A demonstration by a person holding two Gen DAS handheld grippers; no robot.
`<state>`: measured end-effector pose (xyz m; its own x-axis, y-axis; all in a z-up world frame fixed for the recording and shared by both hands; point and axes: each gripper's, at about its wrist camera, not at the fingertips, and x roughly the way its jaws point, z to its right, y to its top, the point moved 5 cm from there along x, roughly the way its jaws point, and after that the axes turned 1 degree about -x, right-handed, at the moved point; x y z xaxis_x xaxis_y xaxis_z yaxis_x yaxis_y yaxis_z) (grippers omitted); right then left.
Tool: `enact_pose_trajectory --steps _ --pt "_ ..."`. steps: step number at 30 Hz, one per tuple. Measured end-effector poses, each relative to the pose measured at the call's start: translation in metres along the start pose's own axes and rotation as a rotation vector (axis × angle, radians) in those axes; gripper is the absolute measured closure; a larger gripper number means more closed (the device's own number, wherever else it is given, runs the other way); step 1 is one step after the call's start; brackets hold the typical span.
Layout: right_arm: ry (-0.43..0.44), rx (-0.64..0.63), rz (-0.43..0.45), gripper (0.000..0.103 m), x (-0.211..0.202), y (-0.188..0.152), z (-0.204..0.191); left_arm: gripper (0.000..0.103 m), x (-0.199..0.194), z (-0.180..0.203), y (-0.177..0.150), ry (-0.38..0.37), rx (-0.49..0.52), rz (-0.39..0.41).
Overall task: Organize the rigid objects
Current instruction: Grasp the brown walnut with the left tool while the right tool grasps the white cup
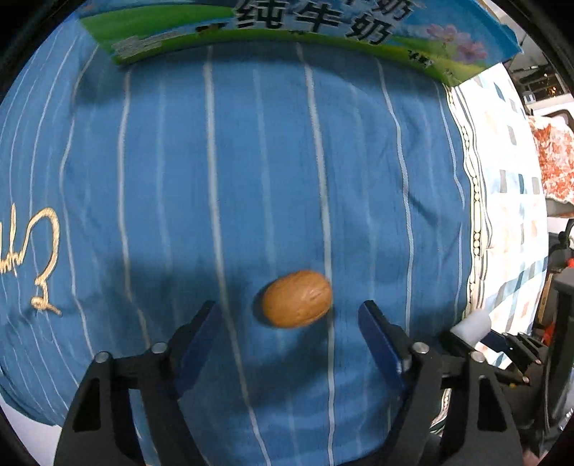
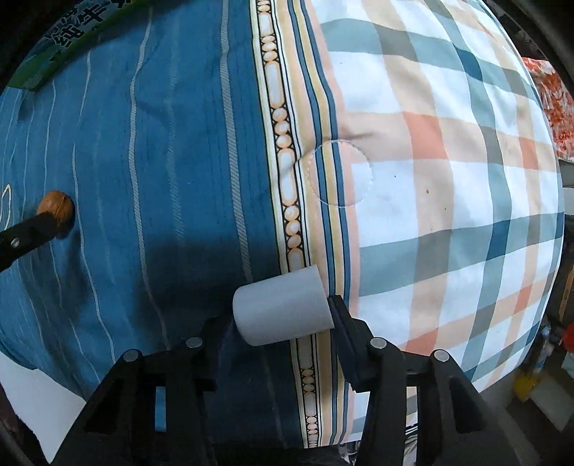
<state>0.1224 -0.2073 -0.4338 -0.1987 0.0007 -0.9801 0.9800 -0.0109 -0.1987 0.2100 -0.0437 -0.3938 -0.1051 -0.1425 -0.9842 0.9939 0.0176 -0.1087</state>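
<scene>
Blue striped cloth point(image 1: 251, 179) covers the bed under the left wrist view, and a brown walnut point(image 1: 296, 298) lies loose on it, just ahead of and between the fingers of the left tongs point(image 1: 290, 312). They stand about half open, straddling the nut with a gap on each side, touching nothing; the placing suggests a pick about to close. A printed milk carton point(image 1: 287, 32) lies along the far edge, perhaps the collecting place. Seen from the right wrist, the right tongs point(image 2: 280, 319) are clamped on a white cylinder point(image 2: 281, 310), gripped by its two flat ends and held low over the seam between the blue cloth and a checked quilt point(image 2: 448, 161).
</scene>
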Motion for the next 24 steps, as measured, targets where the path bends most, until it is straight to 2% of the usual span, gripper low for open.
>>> enact_pose_trajectory --steps 1,3,4,6,10,15,19,24 --pt "-0.002 -0.004 0.0 0.053 -0.003 0.001 -0.005 0.038 0.004 0.003 0.001 0.005 0.007 -0.01" --pt "-0.001 -0.008 0.008 0.053 -0.006 0.0 -0.008 0.052 0.014 0.009 0.003 0.012 0.017 -0.026" --pt "-0.002 -0.01 0.011 0.053 -0.008 0.001 -0.01 0.052 0.015 0.012 0.004 0.037 0.037 -0.014" --pt "0.001 -0.016 0.016 0.053 -0.016 0.011 -0.019 0.065 0.016 0.019 0.006 0.064 0.064 -0.004" --pt "0.008 -0.029 0.03 0.054 -0.027 0.016 -0.031 0.065 0.014 0.024 0.005 0.071 0.067 0.003" --pt "0.027 -0.046 0.053 0.054 -0.046 0.023 -0.046 0.066 -0.006 0.026 0.0 0.056 0.053 0.034" --pt "0.045 -0.063 0.083 0.054 -0.074 0.04 -0.057 0.066 -0.041 0.025 0.004 0.023 0.047 0.09" --pt "0.09 -0.088 0.143 0.054 -0.119 0.057 -0.077 0.066 -0.105 0.033 0.017 -0.014 0.044 0.207"
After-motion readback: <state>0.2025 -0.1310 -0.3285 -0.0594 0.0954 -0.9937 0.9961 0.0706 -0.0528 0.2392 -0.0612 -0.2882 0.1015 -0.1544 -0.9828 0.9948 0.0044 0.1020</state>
